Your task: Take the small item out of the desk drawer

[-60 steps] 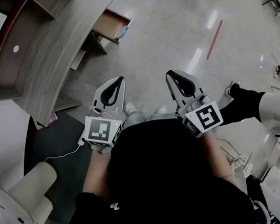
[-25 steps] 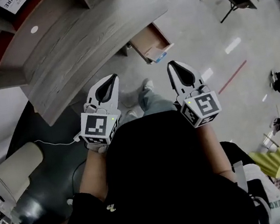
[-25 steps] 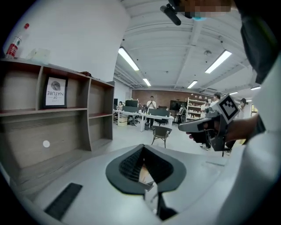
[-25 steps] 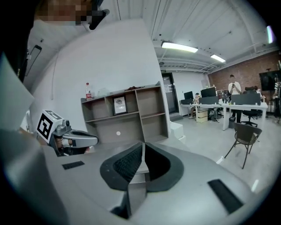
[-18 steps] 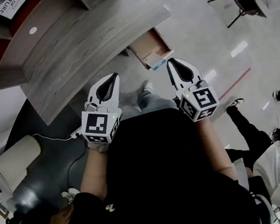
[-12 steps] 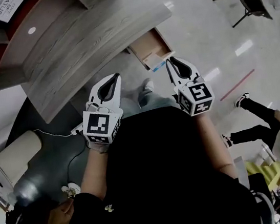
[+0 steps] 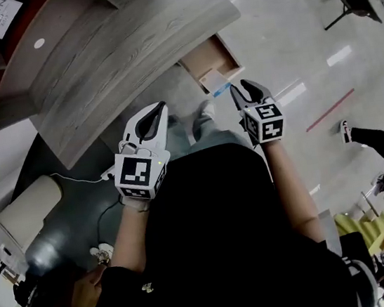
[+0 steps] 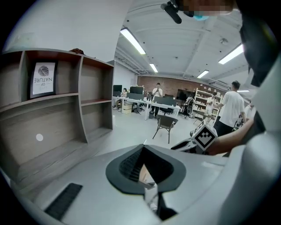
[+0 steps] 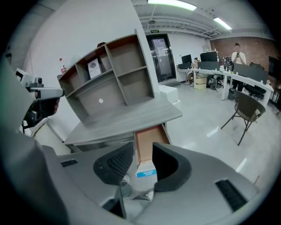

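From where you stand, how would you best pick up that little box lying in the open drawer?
Take the small box by its blue-labelled near end, probably coming from above. It lies flat at the front of the pulled-out drawer, whose side walls sit close along its long edges, so the top and near end look freest.

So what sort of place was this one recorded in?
Most likely an open-plan office: a grey desk with an open drawer and a cubby shelf unit on it, long tables with monitors behind, and a polished floor.
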The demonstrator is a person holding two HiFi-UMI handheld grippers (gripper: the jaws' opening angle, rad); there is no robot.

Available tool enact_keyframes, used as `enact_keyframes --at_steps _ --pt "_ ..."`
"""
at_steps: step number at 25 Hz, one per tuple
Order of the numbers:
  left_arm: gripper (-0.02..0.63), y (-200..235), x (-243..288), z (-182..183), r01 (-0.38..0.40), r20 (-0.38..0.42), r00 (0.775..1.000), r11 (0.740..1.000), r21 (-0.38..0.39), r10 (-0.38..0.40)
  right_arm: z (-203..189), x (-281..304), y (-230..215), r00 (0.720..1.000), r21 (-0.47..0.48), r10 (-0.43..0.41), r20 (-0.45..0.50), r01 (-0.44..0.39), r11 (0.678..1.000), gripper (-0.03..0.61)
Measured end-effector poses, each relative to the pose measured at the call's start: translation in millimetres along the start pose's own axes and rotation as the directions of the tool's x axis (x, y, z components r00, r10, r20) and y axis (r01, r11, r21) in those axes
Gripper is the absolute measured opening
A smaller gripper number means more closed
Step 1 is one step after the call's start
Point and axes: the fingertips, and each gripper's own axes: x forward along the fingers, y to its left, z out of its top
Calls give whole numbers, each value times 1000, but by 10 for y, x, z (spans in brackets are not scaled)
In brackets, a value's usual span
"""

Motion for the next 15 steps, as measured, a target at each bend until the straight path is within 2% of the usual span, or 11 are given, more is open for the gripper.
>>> enact_keyframes --at_steps 5,9,15 --pt "9 147 -38 -51 20 -30 999 999 33 -19 -420 314 -69 992 66 -30 -120 38 997 193" --pt "9 289 -93 -74 30 -52 998 998 59 -27 -683 533 -105 982 149 -60 -178 87 985 239" --pt "9 493 -143 -104 44 -87 996 995 94 -36 -1003 836 -184 970 301 -87 -229 155 941 287"
